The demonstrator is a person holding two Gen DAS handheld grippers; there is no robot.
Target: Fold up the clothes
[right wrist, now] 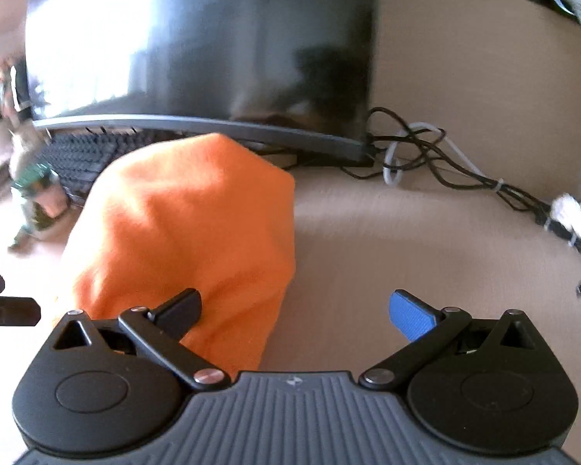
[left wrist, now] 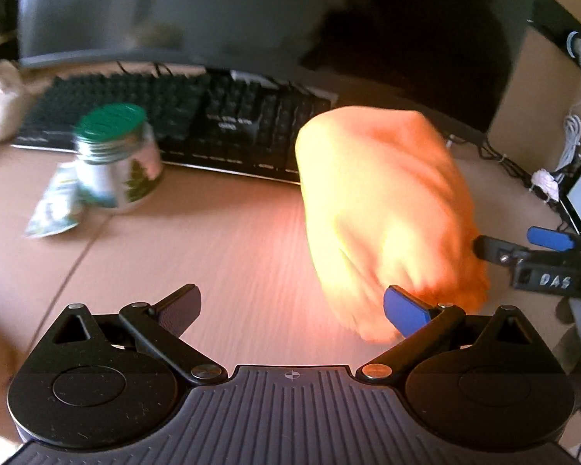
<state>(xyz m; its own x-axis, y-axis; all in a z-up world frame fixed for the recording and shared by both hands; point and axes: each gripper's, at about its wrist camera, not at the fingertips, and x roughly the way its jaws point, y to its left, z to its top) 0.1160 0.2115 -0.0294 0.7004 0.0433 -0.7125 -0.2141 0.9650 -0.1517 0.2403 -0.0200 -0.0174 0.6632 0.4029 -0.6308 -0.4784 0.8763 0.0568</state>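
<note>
Both grippers have their jaws spread wide and grip nothing. Left gripper (left wrist: 292,308): its blue right finger (left wrist: 404,310) sits against the near edge of the orange cloth (left wrist: 383,217), though blur hides whether they touch. Right gripper (right wrist: 296,312): its black left finger (right wrist: 180,308) overlaps the cloth's near edge in view. That cloth lies bunched on the desk (left wrist: 220,240) between the two grippers, its long axis running from them toward the keyboard (left wrist: 197,116) and monitor (right wrist: 197,46).
</note>
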